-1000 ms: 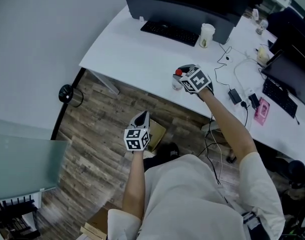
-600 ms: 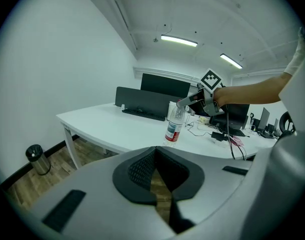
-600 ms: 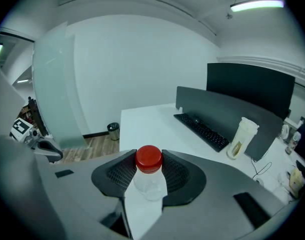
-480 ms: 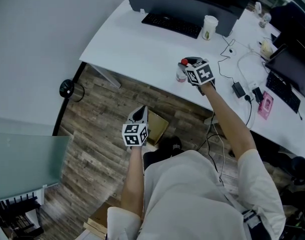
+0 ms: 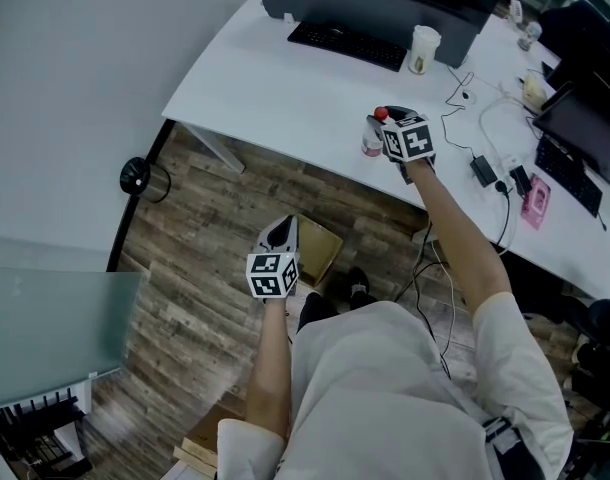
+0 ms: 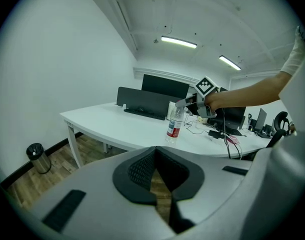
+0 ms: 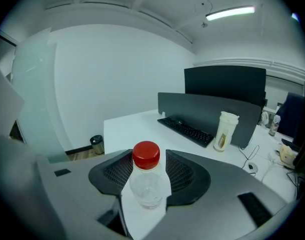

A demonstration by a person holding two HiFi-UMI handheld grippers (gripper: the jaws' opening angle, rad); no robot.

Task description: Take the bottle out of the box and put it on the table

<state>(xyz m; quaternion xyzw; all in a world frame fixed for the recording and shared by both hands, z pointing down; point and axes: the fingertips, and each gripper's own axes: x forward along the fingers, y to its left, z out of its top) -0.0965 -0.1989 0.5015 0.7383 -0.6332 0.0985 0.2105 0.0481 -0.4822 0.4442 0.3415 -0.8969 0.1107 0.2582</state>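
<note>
A clear bottle (image 5: 372, 138) with a red cap and a red label stands upright on the white table (image 5: 275, 78), close to its near edge. My right gripper (image 5: 385, 124) is around its neck. Its jaws have just been opening, and in the right gripper view the bottle (image 7: 147, 184) stands between the pads without being squeezed. The left gripper view shows the bottle (image 6: 174, 124) with the right gripper (image 6: 185, 103) at its top. My left gripper (image 5: 282, 232) hangs shut and empty above the cardboard box (image 5: 321, 250) on the floor.
On the table behind the bottle are a dark screen (image 5: 375, 8), a keyboard (image 5: 345, 45) and a paper cup (image 5: 421, 50). Cables and a pink object (image 5: 535, 194) lie to the right. A round bin (image 5: 137, 178) stands on the wooden floor left of the table leg.
The right gripper has rolled and shifted slightly with the bottle at the table's near edge. The left gripper has drifted a little over the floor beside the box.
</note>
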